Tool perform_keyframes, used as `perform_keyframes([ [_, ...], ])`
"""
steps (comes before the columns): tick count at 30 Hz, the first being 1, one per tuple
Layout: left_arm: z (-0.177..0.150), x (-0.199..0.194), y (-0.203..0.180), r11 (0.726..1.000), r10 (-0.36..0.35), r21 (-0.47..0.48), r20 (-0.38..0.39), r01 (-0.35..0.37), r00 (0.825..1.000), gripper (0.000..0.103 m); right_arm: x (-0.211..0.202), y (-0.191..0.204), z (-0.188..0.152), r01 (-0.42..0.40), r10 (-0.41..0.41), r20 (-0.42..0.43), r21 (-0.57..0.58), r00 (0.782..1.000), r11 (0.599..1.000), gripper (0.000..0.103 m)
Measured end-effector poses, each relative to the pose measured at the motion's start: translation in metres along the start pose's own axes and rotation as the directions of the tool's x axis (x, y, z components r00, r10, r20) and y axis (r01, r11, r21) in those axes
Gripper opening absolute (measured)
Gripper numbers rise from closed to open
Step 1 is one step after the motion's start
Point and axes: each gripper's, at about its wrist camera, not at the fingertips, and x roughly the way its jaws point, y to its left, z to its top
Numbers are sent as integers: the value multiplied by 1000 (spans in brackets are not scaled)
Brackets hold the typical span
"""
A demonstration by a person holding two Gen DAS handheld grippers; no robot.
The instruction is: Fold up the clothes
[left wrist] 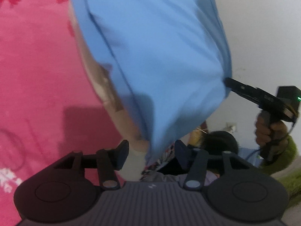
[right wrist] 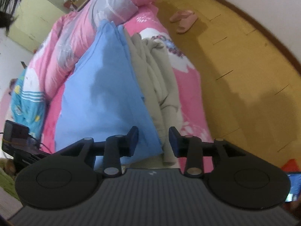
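Observation:
A light blue garment is lifted off the bed and stretched between both grippers. One corner runs down between the fingers of my left gripper, which stand partly apart with cloth filling the gap. My right gripper pinches the other corner, and the cloth is pulled to a point there. In the right wrist view the blue garment slopes from the bed to my right gripper, its corner sitting between the fingers. A beige garment lies crumpled beside it, and one beige end reaches the same gap.
The bed carries a pink floral quilt, a rolled pink and grey duvet and a blue printed garment. Pink slippers sit on the yellow floor. A green cabinet stands far left. A hand holds the right gripper.

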Motion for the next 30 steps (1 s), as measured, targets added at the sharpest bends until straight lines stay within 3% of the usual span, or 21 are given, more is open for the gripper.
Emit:
perform_keyframes([
  [7,-18,-40,16,988,129,-94,84,-121,988,58,-22,24,26,4,8,102,-118,995,993,35],
  [10,-18,-50,7,982,160,-122,136,-144,978,56,-2,24,44,-22,34,100,-118,994,993,35],
  [13,-15,-55,-2,987,130,-123,196,-107,972,55,18,25,63,-47,59,99,-117,993,992,35],
  [17,2,-38,-9,997,33,-79,239,-14,970,55,45,26,89,-81,92,96,-117,991,990,45],
  [21,15,-13,-4,998,22,-56,217,-10,976,56,72,27,114,-115,126,94,-116,988,987,52],
  [27,19,-6,3,1000,9,-31,178,-3,984,56,112,29,151,-165,176,91,-115,980,980,52],
  [30,19,-10,-4,1000,0,-27,157,4,988,56,107,39,143,-190,202,93,-127,975,974,49],
])
